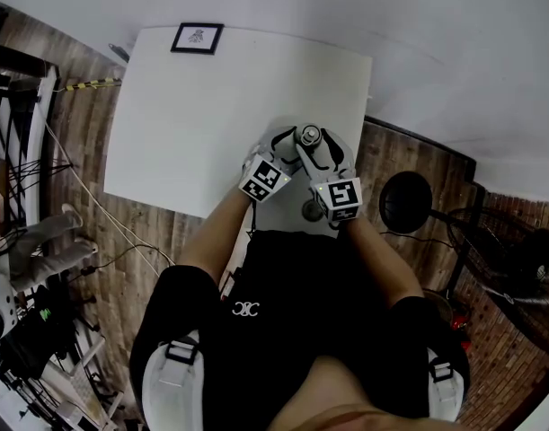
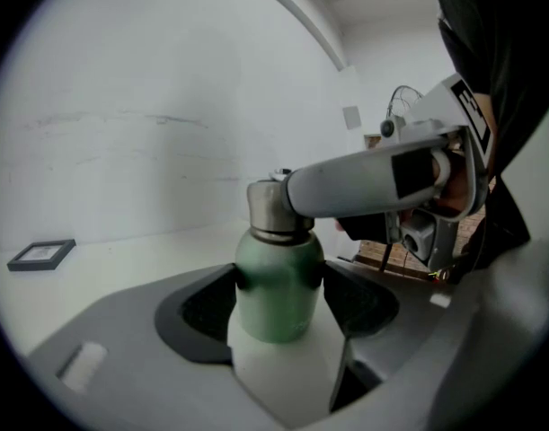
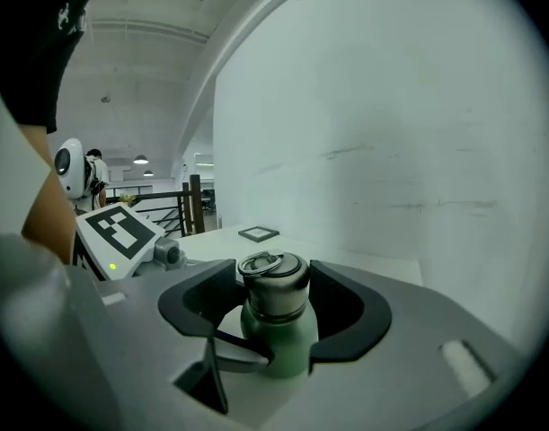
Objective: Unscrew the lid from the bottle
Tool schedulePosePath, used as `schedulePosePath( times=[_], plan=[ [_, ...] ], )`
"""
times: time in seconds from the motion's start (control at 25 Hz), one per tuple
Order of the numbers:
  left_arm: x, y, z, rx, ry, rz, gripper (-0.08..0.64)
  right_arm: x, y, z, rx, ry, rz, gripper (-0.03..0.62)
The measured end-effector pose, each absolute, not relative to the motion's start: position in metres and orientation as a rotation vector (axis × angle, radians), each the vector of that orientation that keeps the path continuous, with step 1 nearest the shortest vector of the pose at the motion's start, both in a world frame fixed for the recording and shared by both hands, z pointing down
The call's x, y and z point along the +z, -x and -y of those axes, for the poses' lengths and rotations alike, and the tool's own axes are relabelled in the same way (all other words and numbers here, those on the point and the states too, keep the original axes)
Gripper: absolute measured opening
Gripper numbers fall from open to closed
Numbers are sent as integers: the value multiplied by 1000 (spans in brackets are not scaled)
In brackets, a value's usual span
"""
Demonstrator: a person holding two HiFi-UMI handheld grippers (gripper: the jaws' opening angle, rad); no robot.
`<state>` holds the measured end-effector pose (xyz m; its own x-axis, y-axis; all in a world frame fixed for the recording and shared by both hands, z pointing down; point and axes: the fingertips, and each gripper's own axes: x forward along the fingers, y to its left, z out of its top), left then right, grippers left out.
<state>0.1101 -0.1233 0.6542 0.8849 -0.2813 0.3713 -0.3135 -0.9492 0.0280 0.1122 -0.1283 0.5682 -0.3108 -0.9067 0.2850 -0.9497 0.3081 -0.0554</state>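
Observation:
A green bottle (image 2: 278, 285) with a steel lid (image 3: 272, 281) stands upright near the front edge of the white table (image 1: 193, 124); in the head view the lid (image 1: 308, 136) shows from above. My left gripper (image 2: 278, 281) is shut on the green body, its dark pads pressing both sides. From the other side my right gripper (image 3: 274, 290) is shut on the lid, which sits on the neck with its ring handle lying flat on top. The right gripper's grey jaw crosses the lid (image 2: 270, 206) in the left gripper view. Both marker cubes (image 1: 265, 178) sit just in front of the bottle.
A small black picture frame (image 1: 198, 38) lies at the table's far edge. A white wall runs behind the table. A round black stand (image 1: 405, 201) is on the wooden floor at the right, and cables and gear (image 1: 31, 330) crowd the left.

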Motion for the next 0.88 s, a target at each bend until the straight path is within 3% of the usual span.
schedulePosePath(
  times=[0.32,0.88],
  plan=[
    [653,-112,123,548,-2976,444,357,574,-114,126,258,-1480,2469,241],
    [657,-109,123,680,-3043,130,356,576,-104,122,56,-165,2653,241]
  ],
)
